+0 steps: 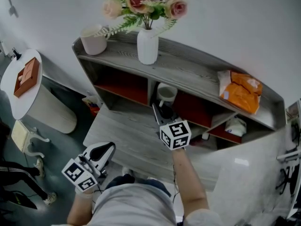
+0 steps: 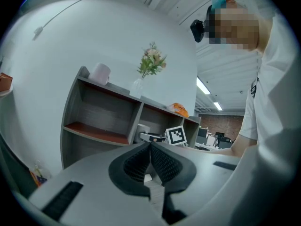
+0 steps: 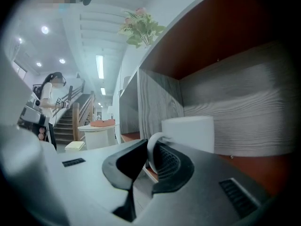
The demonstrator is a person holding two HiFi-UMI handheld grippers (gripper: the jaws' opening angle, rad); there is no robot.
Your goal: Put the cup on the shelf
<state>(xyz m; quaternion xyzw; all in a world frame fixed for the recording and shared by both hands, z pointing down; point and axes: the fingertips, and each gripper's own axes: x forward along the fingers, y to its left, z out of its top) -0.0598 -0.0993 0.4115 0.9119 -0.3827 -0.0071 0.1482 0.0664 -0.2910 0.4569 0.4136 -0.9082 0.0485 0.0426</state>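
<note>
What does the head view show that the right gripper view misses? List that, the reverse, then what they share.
Head view only: the orange bag on the shelf top, the white pot, the left gripper. Right gripper view only: the right gripper shut on the cup by its handle, a person by stairs. Both: cup, shelf, flowers.

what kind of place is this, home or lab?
Probably an open office or lab staged with home furniture: a grey shelf with a flower vase up front, but desks with monitors and strip lights behind, plus a staircase.
</note>
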